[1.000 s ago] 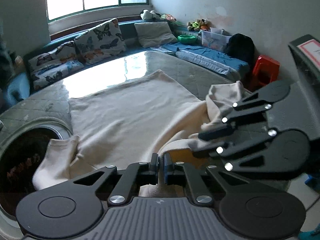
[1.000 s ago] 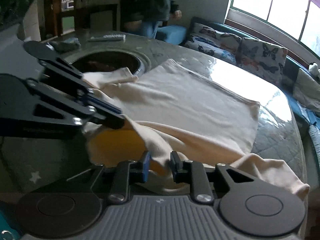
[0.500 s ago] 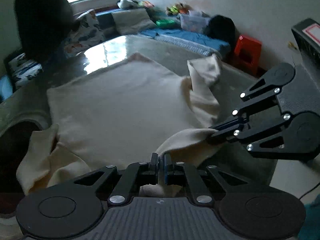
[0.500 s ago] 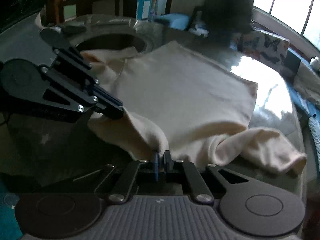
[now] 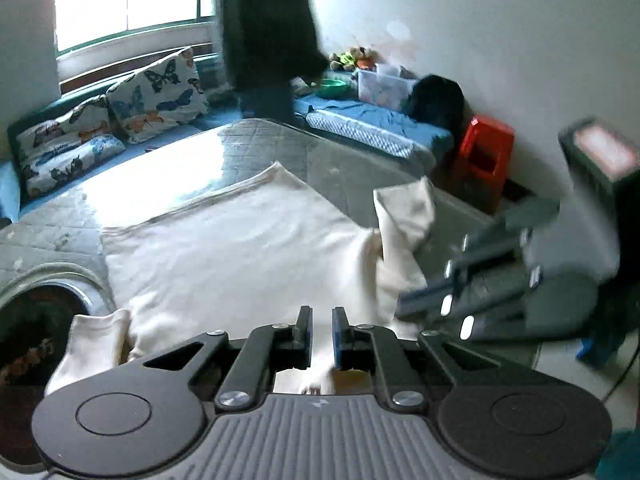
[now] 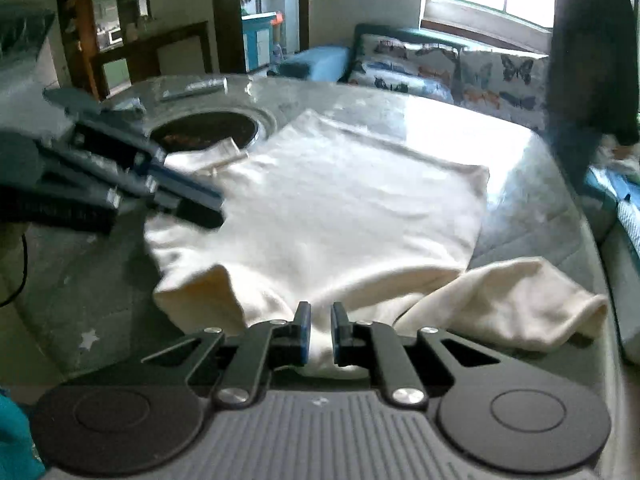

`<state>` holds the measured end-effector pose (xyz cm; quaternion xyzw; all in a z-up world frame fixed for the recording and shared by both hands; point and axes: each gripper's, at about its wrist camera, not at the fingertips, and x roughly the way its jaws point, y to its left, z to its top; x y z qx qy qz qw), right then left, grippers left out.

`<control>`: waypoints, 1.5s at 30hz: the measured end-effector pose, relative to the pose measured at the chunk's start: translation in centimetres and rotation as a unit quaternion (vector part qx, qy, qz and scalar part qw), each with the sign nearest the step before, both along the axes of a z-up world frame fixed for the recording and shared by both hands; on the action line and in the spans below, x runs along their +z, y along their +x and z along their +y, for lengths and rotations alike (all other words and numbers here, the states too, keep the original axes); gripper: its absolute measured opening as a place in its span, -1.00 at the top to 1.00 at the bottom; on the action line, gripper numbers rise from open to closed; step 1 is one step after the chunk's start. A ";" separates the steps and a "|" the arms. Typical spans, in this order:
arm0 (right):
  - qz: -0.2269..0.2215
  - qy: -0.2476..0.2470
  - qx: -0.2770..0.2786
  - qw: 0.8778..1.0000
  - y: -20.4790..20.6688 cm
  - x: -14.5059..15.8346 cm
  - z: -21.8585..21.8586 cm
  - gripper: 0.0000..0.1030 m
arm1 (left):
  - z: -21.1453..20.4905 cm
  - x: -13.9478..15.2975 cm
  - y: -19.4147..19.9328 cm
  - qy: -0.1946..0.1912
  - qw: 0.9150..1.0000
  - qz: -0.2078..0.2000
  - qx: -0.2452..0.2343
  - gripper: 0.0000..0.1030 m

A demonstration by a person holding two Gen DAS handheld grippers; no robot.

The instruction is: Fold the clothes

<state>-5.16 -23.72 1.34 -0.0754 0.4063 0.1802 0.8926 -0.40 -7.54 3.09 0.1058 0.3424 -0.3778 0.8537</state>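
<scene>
A cream long-sleeved top (image 5: 240, 248) lies spread flat on the quilted grey table (image 5: 248, 140); it also shows in the right wrist view (image 6: 340, 216). My left gripper (image 5: 321, 334) is slightly open at the garment's near edge, nothing pinched. My right gripper (image 6: 320, 332) is slightly open over the near hem. One sleeve (image 6: 520, 300) lies crumpled at the right, the other sleeve (image 5: 92, 344) near the round opening. Each gripper shows blurred in the other's view.
A round opening (image 6: 208, 130) is set into the table by the left sleeve. A person in dark clothes (image 5: 264, 28) stands at the table's far side. Butterfly cushions (image 5: 156, 92), a red stool (image 5: 486, 152) and a bench with bins line the walls.
Both grippers have opened and let go of the garment's near edge, which now lies on the table. The person has moved across the far side.
</scene>
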 end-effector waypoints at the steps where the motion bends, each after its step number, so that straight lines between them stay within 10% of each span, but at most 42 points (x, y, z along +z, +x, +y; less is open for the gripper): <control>1: 0.007 -0.001 0.002 1.000 0.1 -0.6 0.1 0.83 | -0.5 -0.4 0.4 -0.004 1.000 0.006 0.005 0.78; 12: 0.003 -0.026 -0.036 0.999 -1.0 1.4 -3.6 0.83 | -4.5 -5.2 1.6 -0.006 0.998 0.062 -0.021 0.78; 20: -0.019 -0.040 -0.134 0.990 6.0 2.2 -8.5 0.63 | -5.0 -5.8 0.4 -0.002 0.997 0.062 -0.041 0.72; 32: 0.063 0.001 -0.269 0.961 14.6 -2.5 -13.7 0.63 | -5.1 -6.0 0.7 -0.008 0.997 0.069 -0.043 0.67; 38: 0.069 -0.001 -0.270 0.960 14.5 -2.7 -13.6 0.96 | -5.1 -6.0 0.6 -0.010 0.997 0.069 -0.043 0.61; 45: -0.011 -0.002 -0.254 0.967 11.6 0.9 -13.6 1.00 | -5.3 -6.1 0.5 -0.008 0.997 0.067 -0.043 0.55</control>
